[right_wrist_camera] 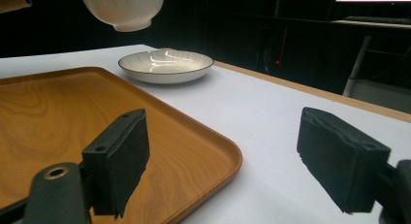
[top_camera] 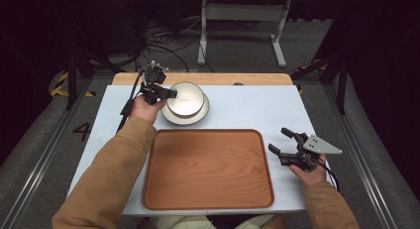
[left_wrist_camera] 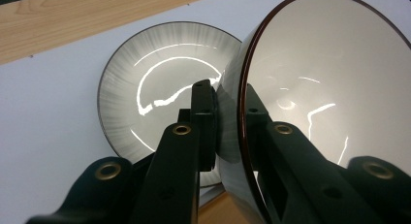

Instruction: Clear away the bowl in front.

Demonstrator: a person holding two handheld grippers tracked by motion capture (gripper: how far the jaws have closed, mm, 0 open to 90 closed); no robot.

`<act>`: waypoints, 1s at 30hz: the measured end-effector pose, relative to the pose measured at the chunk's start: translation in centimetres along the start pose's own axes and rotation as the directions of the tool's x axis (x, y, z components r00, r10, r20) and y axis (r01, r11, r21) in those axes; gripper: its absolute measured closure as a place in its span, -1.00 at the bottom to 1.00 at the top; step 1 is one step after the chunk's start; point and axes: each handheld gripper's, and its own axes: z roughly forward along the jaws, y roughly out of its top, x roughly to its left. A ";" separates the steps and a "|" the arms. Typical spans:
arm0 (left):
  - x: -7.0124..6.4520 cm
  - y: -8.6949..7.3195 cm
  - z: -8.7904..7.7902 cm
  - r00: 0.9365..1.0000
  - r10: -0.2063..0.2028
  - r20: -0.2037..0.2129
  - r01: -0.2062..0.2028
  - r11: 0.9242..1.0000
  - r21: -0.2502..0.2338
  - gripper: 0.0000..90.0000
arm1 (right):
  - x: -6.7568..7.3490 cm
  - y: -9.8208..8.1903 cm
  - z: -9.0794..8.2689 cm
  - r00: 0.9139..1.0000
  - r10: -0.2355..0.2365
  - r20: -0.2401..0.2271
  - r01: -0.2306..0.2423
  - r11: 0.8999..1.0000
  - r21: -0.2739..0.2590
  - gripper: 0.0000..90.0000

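One bowl lifted, tray still bare

We hold the glossy white bowl (left_wrist_camera: 334,103) by its dark-edged rim in the left gripper (top_camera: 157,91), clear above the ribbed plate (right_wrist_camera: 165,65); setting it on the smooth wooden tray (top_camera: 208,169) looks still to do. Our right gripper (top_camera: 289,148) rests beside the tray, jaws apart and empty.

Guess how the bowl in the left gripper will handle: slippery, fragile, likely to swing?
The bowl looks glazed and glossy, so probably slippery and breakable. The left gripper pinches only its rim, so it may pivot. It hangs above the plate, so a slip could chip both.
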 end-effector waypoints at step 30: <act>-7.4 -0.8 -2.9 0.965 0.229 0.128 -0.236 0.971 0.040 0.83 | 0.0 0.0 0.0 1.000 0.005 0.000 -0.005 1.000 -0.003 -0.61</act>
